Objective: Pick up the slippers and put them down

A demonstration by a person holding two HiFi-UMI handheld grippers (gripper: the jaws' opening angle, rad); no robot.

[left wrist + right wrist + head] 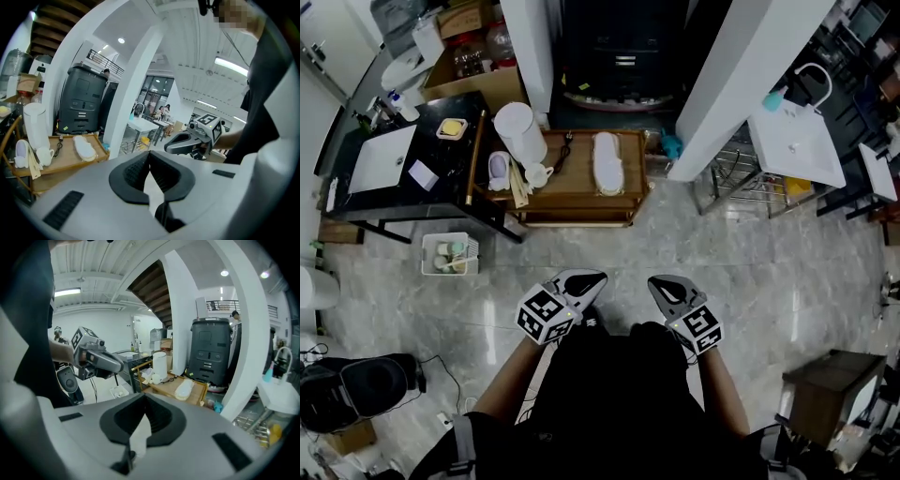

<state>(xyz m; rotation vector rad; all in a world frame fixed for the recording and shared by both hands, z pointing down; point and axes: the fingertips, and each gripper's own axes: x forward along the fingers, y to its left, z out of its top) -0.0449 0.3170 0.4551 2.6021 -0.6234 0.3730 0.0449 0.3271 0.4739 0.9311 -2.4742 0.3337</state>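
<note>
While both our left gripper and right gripper sit closed, empty, we see one slipper on the table.

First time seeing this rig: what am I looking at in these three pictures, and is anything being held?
There is no robot here. A person holds a two-jaw gripper in each hand. The head view looks down from a camera on the person's head and shows the left gripper and right gripper above a tiled floor. The other two pictures come from cameras riding on each gripper, looking along its jaws. Both grippers are shut and empty. Ahead stands a low wooden table carrying a white slipper, a white jug and a cup. Nothing is picked up yet.
</note>
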